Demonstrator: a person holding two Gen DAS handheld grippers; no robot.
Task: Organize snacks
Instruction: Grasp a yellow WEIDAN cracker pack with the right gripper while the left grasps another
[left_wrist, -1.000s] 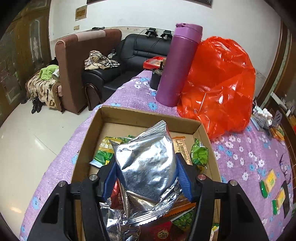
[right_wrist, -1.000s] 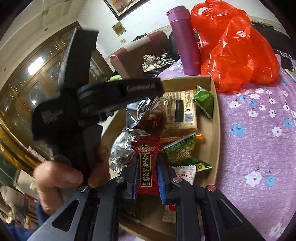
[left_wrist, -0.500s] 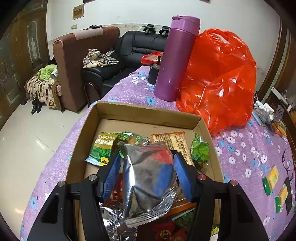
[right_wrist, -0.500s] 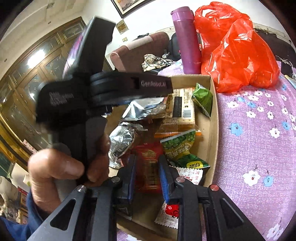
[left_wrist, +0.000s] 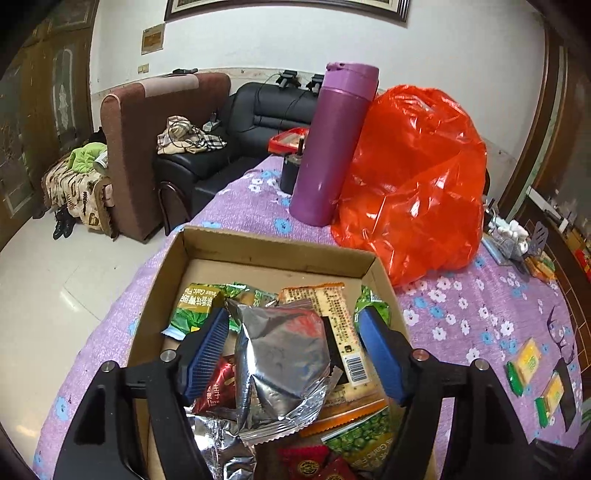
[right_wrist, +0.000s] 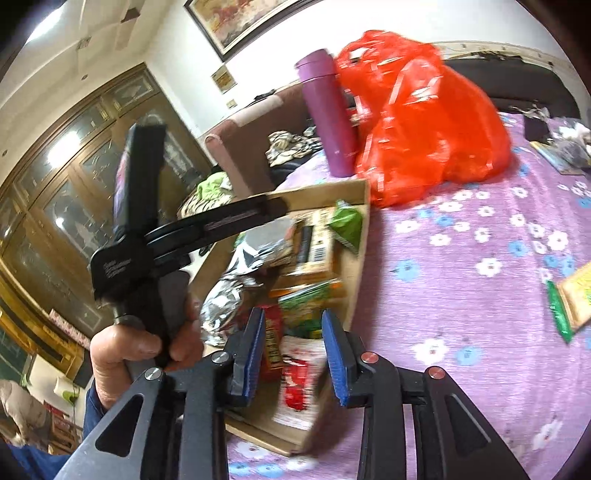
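Observation:
A shallow cardboard box (left_wrist: 207, 243) on the purple flowered table holds several snack packets. My left gripper (left_wrist: 295, 350) is open above it; a silver foil packet (left_wrist: 280, 354) lies between its blue pads, resting on the pile. My right gripper (right_wrist: 295, 350) is open at the box's near end (right_wrist: 354, 266), above a red packet (right_wrist: 273, 343) and a white-and-red packet (right_wrist: 299, 373). The view is blurred. The left gripper's body and the hand holding it fill the left of the right wrist view (right_wrist: 147, 258).
A purple bottle (left_wrist: 332, 147) and a red plastic bag (left_wrist: 413, 177) stand behind the box. Small green-and-yellow snacks (left_wrist: 524, 363) lie on the table at right, also in the right wrist view (right_wrist: 569, 302). Sofas stand beyond the table's far edge.
Both grippers have opened. The left let go of the silver packet, which now lies in the box. The right let go of the red packet and swung right.

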